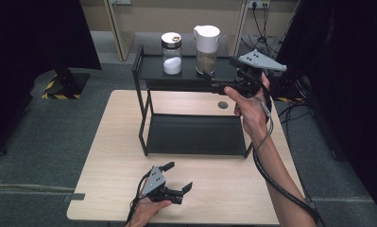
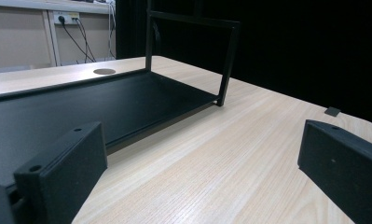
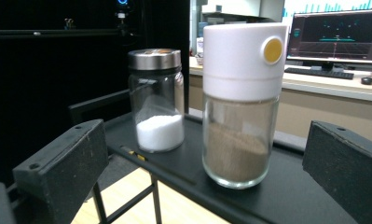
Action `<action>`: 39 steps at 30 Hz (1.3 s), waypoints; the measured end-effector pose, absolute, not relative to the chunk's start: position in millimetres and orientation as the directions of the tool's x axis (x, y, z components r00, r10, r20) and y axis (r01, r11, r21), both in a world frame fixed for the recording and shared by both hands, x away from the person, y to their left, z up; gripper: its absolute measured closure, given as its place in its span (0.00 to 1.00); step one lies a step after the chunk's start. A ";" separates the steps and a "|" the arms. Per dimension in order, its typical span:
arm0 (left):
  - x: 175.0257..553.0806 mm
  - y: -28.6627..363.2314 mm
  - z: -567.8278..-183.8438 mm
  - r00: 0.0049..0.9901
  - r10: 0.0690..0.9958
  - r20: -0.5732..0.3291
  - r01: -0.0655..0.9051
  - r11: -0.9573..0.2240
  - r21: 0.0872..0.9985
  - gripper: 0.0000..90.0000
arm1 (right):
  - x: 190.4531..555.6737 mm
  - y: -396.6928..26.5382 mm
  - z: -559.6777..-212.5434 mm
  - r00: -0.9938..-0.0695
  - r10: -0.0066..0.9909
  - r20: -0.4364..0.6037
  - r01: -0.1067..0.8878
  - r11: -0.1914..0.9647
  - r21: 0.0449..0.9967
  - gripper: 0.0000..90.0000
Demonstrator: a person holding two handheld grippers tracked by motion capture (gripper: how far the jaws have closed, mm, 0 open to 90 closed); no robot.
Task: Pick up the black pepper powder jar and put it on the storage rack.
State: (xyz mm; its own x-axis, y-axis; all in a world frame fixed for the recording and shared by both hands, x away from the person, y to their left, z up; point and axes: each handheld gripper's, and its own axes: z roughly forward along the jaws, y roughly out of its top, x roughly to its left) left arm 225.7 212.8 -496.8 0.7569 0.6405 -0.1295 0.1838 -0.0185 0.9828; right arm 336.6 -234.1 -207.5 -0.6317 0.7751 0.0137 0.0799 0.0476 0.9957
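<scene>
The white-capped jar (image 3: 241, 107) of brown grains stood on the rack's top shelf (image 1: 188, 71), beside the salt jar (image 3: 156, 100), not yet gripped. The right gripper (image 1: 213, 81) faced it, jaws wide; grasping and lifting remained. The left gripper (image 1: 179, 181) rested wide-jawed on the table (image 1: 115, 156).

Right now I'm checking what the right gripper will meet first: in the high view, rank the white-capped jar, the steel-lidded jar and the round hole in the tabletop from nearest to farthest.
From the right gripper:
1. White-capped jar, top shelf, right at the jaw tips.
2. Round hole, on the tabletop below, toward the person.
3. Steel-lidded jar, top shelf, farther left.
</scene>
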 end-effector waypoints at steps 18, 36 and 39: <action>225.2 212.6 -496.8 0.753 0.646 -0.129 0.184 -0.019 0.983 0.01 | 301.2 -251.4 -242.6 -0.671 0.741 -0.028 0.040 0.074 0.996 0.00; 224.8 213.3 -497.2 0.748 0.651 -0.128 0.180 -0.013 0.984 0.01 | 274.5 -265.5 -299.3 -0.698 0.716 -0.014 0.049 0.067 0.997 0.00; 224.8 213.2 -497.1 0.747 0.652 -0.127 0.180 -0.015 0.984 0.01 | 270.3 -267.6 -310.4 -0.705 0.709 -0.011 0.057 0.072 0.996 0.00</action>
